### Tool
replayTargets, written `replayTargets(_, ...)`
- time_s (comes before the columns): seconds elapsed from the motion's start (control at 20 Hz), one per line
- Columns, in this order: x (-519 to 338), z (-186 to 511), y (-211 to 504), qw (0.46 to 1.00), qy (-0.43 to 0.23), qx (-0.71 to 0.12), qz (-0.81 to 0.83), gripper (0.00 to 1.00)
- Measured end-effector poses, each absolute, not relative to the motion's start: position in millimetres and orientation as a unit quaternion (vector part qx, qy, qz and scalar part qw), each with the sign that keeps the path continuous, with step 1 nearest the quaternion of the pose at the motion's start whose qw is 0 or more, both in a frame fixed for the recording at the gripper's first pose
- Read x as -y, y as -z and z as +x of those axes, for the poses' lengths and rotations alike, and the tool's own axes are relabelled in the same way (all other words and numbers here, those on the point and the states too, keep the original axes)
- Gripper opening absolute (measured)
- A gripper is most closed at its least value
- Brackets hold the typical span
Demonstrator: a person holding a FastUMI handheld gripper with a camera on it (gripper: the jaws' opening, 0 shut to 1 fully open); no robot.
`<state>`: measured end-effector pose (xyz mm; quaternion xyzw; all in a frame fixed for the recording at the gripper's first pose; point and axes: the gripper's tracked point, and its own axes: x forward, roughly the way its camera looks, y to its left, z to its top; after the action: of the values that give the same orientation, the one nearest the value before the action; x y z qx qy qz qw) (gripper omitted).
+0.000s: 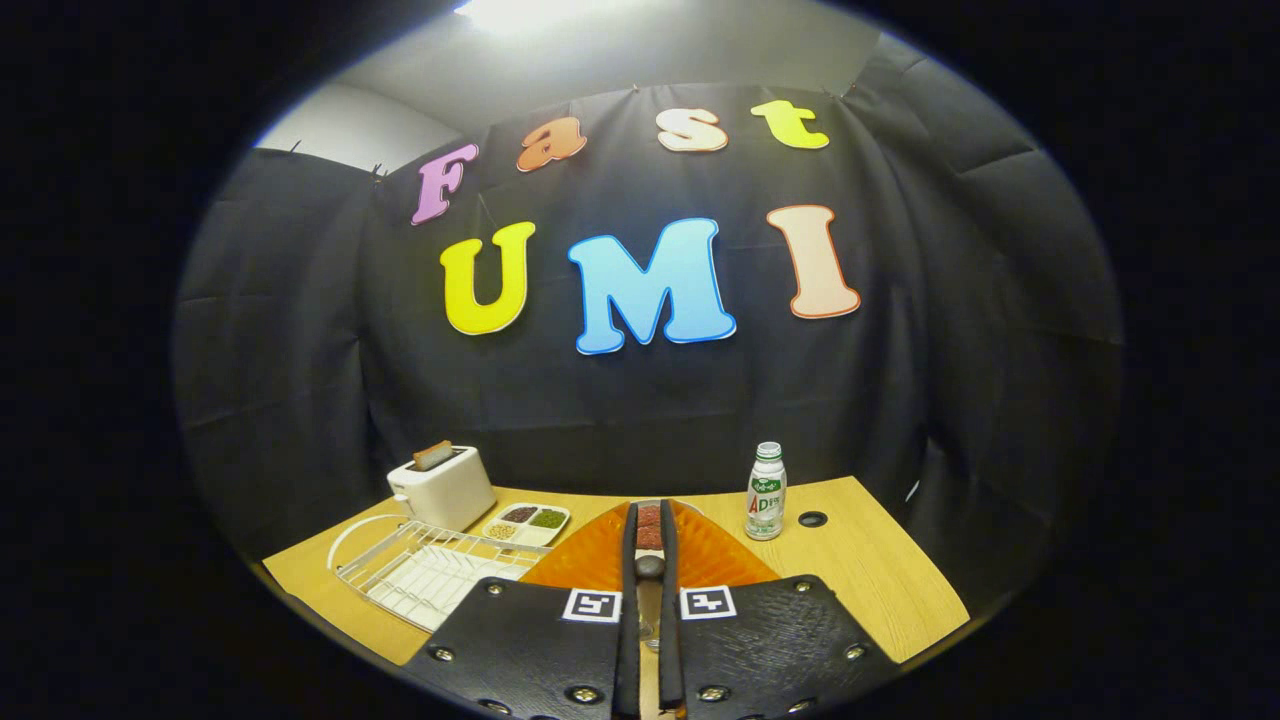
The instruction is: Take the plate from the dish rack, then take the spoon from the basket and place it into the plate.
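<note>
An orange ribbed plate (pixel 720 555) lies flat on the wooden table (pixel 870 570), right under my fingers and spreading out on both sides of them. My gripper (pixel 650 512) hangs over the plate's middle with its two black fingers (pixel 629 560) almost together. A slim spoon (pixel 650 566) is pinched between them, seen end-on: a dark rounded part, a reddish-brown stretch near the tips, and a glint of metal lower down near the finger bases. The white wire dish rack (pixel 430 575) stands to the left of the plate with no dishes in it.
A white toaster (pixel 445 487) with a slice of bread stands behind the rack. Beside it is a small white tray of beans and grains (pixel 527 523). A green-and-white bottle (pixel 766 492) stands upright beyond the plate on the right, near a round cable hole (pixel 812 519).
</note>
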<state>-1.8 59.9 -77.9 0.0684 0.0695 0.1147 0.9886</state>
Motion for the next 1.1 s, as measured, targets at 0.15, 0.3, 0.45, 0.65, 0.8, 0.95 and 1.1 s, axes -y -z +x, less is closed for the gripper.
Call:
replayTargets(0.15,-80,-26,75,0.984,-0.138,-0.081,0.071,0.07)
replayTargets(0.3,-119,-51,91,0.975,-0.183,-0.097,0.075,0.07)
replayTargets(0.45,-162,-74,122,0.961,-0.236,-0.117,0.079,0.07)
replayTargets(0.65,-190,-92,151,0.948,-0.272,-0.141,0.090,0.07)
replayTargets(0.8,-200,-101,169,0.943,-0.281,-0.148,0.103,0.07)
replayTargets(0.95,-203,-100,188,0.938,-0.287,-0.157,0.117,0.07)
replayTargets(1.1,-195,-99,203,0.939,-0.282,-0.162,0.112,0.07)
